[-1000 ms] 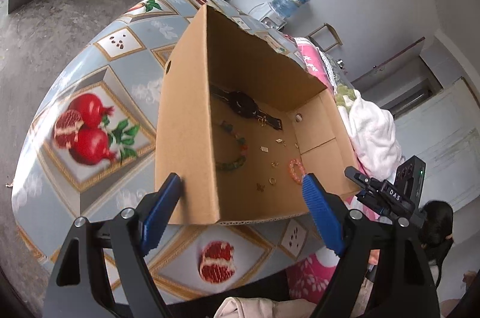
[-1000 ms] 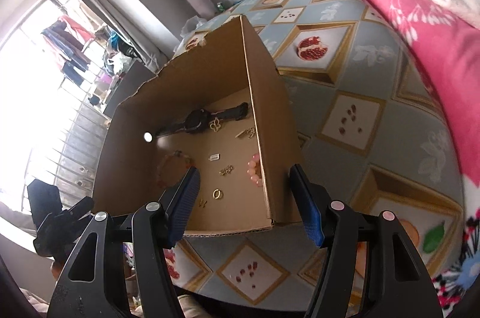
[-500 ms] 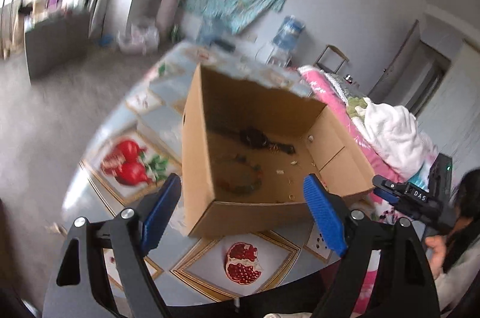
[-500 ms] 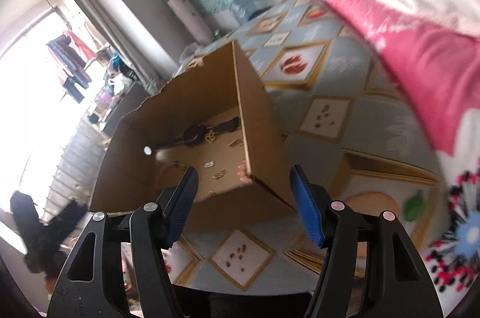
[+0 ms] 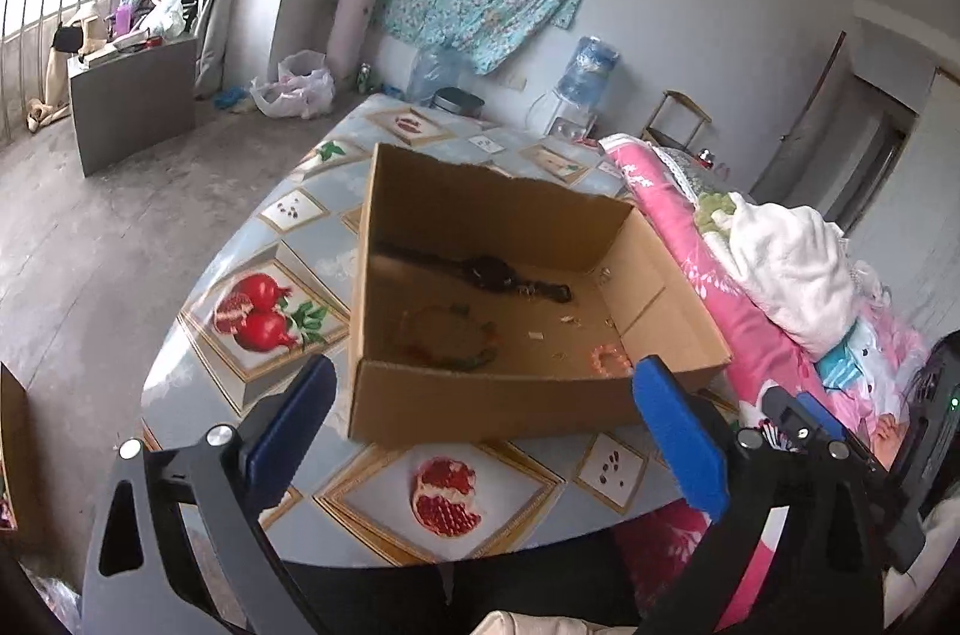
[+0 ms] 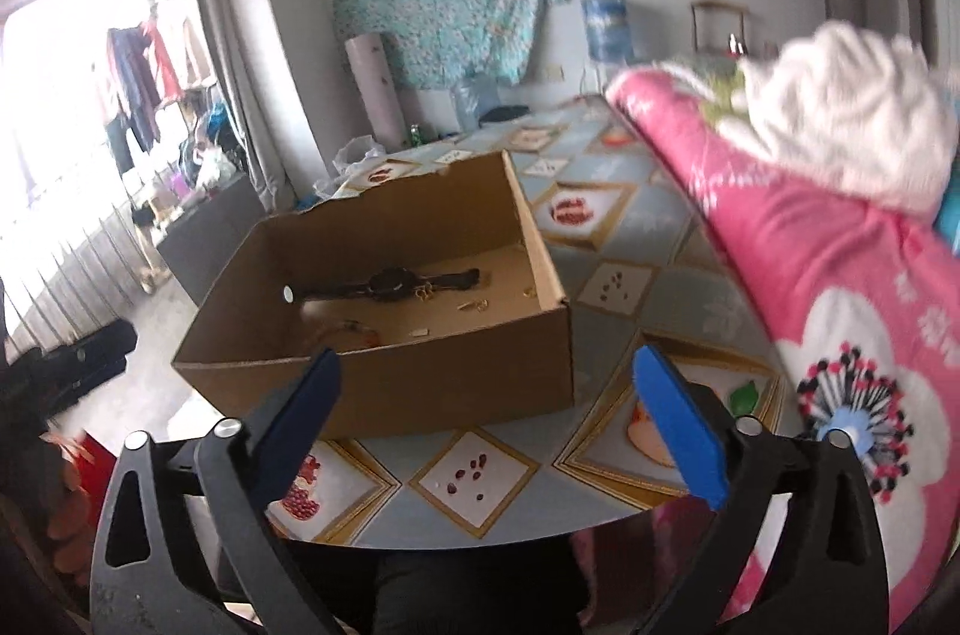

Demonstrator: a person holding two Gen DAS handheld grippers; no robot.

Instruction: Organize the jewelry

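Here both grippers, left gripper and right gripper, low in frame, have just spread wide and hold nothing; mid-frame the box keeps the watch and bracelets, so sorting seems finished, or else another reach inside

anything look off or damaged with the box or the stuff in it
The cardboard box has a ragged, torn far rim. Inside, the watch, bead bracelet and small pieces lie scattered loose, unsorted.

No lettering, label or brand can be read in either wrist view. White marks on the pink blanket are too blurred to read.
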